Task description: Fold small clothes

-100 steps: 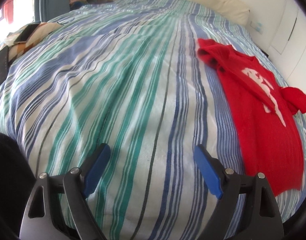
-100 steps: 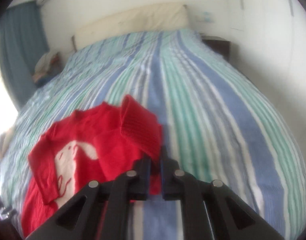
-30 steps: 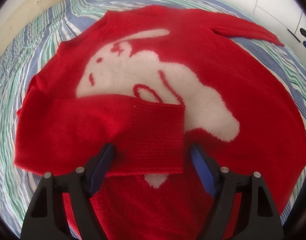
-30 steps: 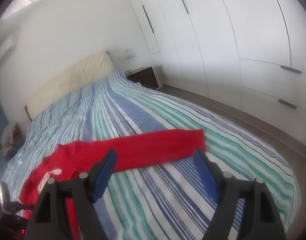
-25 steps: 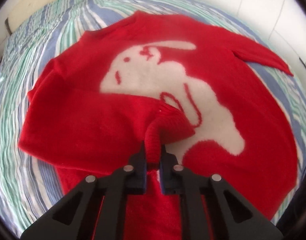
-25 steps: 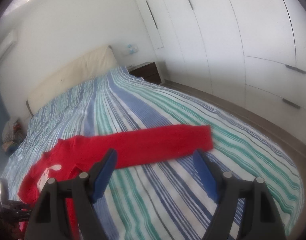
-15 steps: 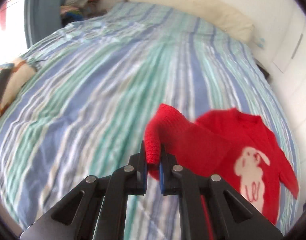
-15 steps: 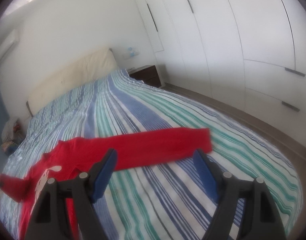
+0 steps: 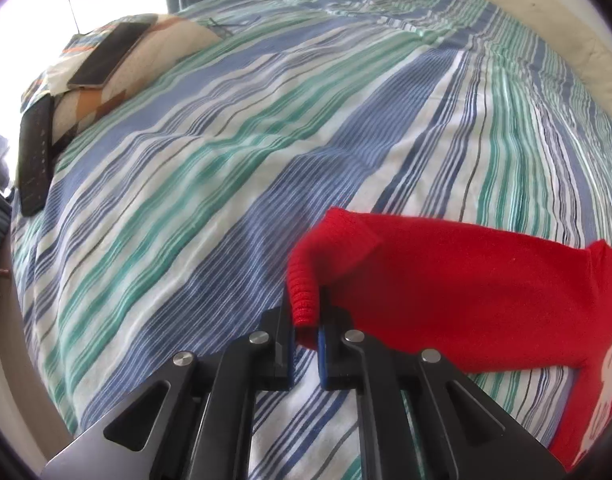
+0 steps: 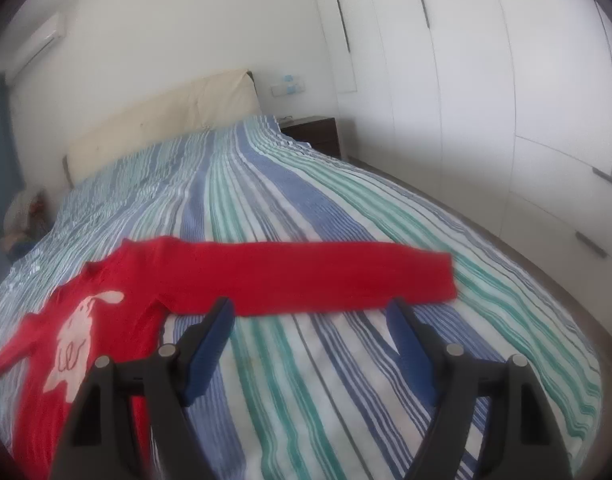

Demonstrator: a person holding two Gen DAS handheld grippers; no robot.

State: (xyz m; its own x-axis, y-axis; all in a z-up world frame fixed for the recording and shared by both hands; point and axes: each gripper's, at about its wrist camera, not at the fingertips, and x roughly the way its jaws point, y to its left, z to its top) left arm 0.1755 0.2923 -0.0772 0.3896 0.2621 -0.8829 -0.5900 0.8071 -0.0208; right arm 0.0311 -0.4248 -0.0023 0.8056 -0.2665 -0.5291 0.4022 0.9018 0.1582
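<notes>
A small red sweater [image 10: 118,320] with a white rabbit motif lies on the striped bedspread [image 10: 346,400]. My left gripper [image 9: 306,330] is shut on the ribbed cuff of one sleeve [image 9: 446,280], pulled out to the left of the body just above the bed. The other sleeve [image 10: 326,280] lies stretched flat to the right. My right gripper [image 10: 312,324] is open and empty, hovering just in front of that sleeve, its blue pads [image 10: 210,336] apart.
A phone [image 9: 106,56] and a dark remote [image 9: 36,160] rest on a patterned cushion at the bed's far left edge. A cream headboard [image 10: 166,116], a dark nightstand [image 10: 314,132] and white wardrobe doors [image 10: 506,100] border the bed.
My left gripper closed on the sleeve cuff that lay folded over the sweater and pulled it out sideways over the bed. My right gripper let go of the other sleeve earlier and has stayed open.
</notes>
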